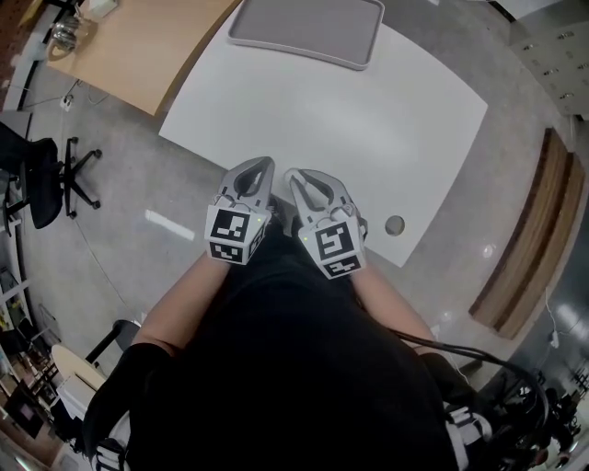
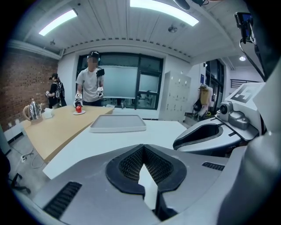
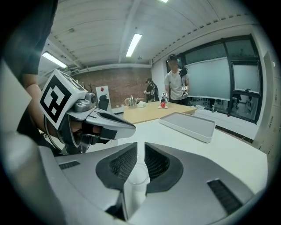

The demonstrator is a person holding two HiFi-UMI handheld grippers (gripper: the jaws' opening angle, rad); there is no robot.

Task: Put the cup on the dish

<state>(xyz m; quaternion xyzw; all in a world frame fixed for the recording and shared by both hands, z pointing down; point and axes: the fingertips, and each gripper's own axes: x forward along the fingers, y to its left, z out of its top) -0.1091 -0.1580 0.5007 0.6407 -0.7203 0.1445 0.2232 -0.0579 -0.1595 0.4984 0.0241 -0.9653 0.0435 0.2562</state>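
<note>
Head view: holding the left tongs (image 1: 264, 164) and the right tongs (image 1: 294, 175) side by side, close to the body, over the near edge of the white surface (image 1: 368, 120). Pointing both toward the grey tray (image 1: 308, 28), well apart at the far end. Nothing gripped. Probably a waiting pose: kept together and low, ready for reaching out with either. No cup and no dish to find on this surface, so the task is apparently not begun.

Left gripper view: left tongs closed, tip against tip, with only pale surface visible through the wedge below, therefore empty. Looking across the tray to a wooden surface (image 2: 57, 127), just beside the white one. There, in front of a standing person (image 2: 90, 83), a small plate (image 2: 79, 112) carrying a red thing (image 2: 78, 108). Too small to tell whether a cup.

Right gripper view: right tongs drawn together as well, leaving only a thin slit at the tips. Something pale and rounded below the slit, impossible to name; by judgement, no grip on anything. Left tongs just beside, at the left. Same tray and same far plate ahead. No nearer cup to report.
</note>
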